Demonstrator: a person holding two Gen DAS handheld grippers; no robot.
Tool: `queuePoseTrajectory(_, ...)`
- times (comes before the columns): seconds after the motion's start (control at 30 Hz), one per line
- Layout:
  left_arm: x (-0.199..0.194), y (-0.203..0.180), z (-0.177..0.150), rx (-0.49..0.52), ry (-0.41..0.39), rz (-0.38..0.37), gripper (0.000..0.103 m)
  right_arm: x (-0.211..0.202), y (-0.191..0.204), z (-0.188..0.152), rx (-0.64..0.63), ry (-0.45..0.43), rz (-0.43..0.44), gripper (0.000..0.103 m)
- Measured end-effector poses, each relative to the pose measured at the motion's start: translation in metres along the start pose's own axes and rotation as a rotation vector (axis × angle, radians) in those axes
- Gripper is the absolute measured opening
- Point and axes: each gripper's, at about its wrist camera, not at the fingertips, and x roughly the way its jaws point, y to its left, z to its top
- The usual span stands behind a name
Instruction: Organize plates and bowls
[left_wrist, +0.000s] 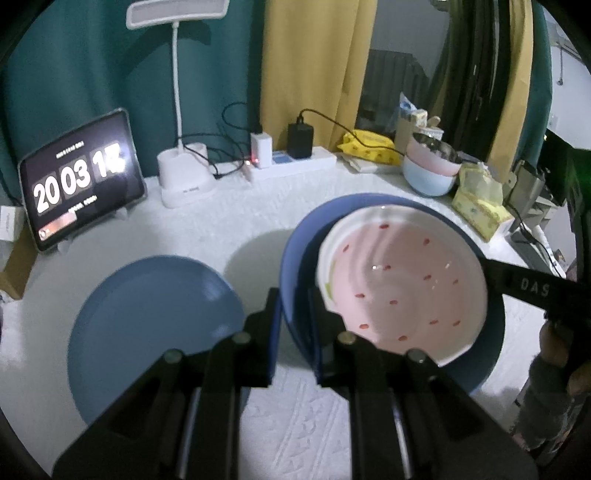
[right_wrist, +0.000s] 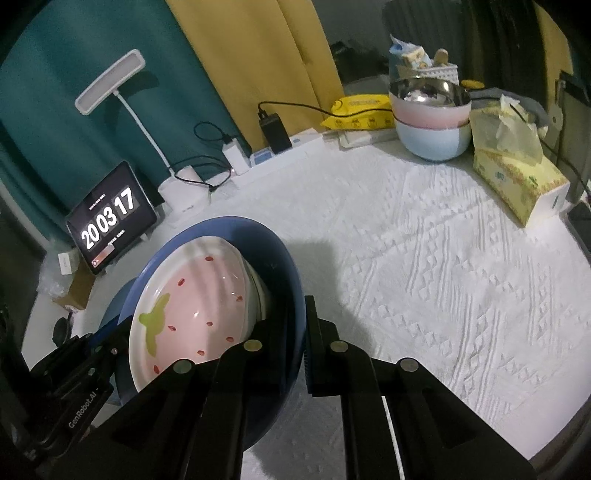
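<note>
Dim room, teal and mustard curtains behind a table (right_wrist: 424, 258) covered in a white embossed cloth. Along the back edge: tablet clock (left_wrist: 79, 177) reading 20:03, white desk lamp (left_wrist: 184, 173), power strip (left_wrist: 291, 164) with chargers plugged in, yellow wipes pack (right_wrist: 356, 112). Over at the back right corner, a stack of bowls (right_wrist: 432, 118): pale blue at the bottom, pink nested in it, shiny steel one on top; can't tell if anything's inside the steel one. Yellow tissue box (right_wrist: 517, 181) just beside that stack.

Main action toward the front left of the table: big blue bowl (left_wrist: 295, 258) with a white-rimmed pink strawberry plate (left_wrist: 402, 284) sitting tilted inside it, red seed dots and a green leaf mark showing. Left gripper (left_wrist: 291, 314) clamped on the bowl's near rim, one finger outside the wall, one inside. Right gripper (right_wrist: 291, 332) pinching the opposite rim the same way, fingers closed onto the blue wall. Looks lifted a bit judging by the shadow on the cloth, but hard to say for sure.

Flat blue plate (left_wrist: 155, 332) lying on the cloth just left of the bowl, near the front left edge, nothing on it.
</note>
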Motion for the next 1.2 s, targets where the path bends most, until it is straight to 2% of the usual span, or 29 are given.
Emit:
queuePoseTrajectory(0.43,-0.026,0.025,0.012,-0.037,-0.075,0.011,0.013,-0.013,0.035,0.012,-0.047,-0.044,0.024,0.008)
queuePoseTrajectory(0.8,-0.042,0.059,0.011,-0.093,-0.109,0.048,0.013,-0.004,0.073,0.02,-0.104,-0.045,0.062,0.008)
queuePoseTrajectory(1.2,-0.05,0.1,0.007,-0.153,-0.112,0.079,0.013,0.015,0.111,0.022,-0.156,-0.023,0.092,0.008)
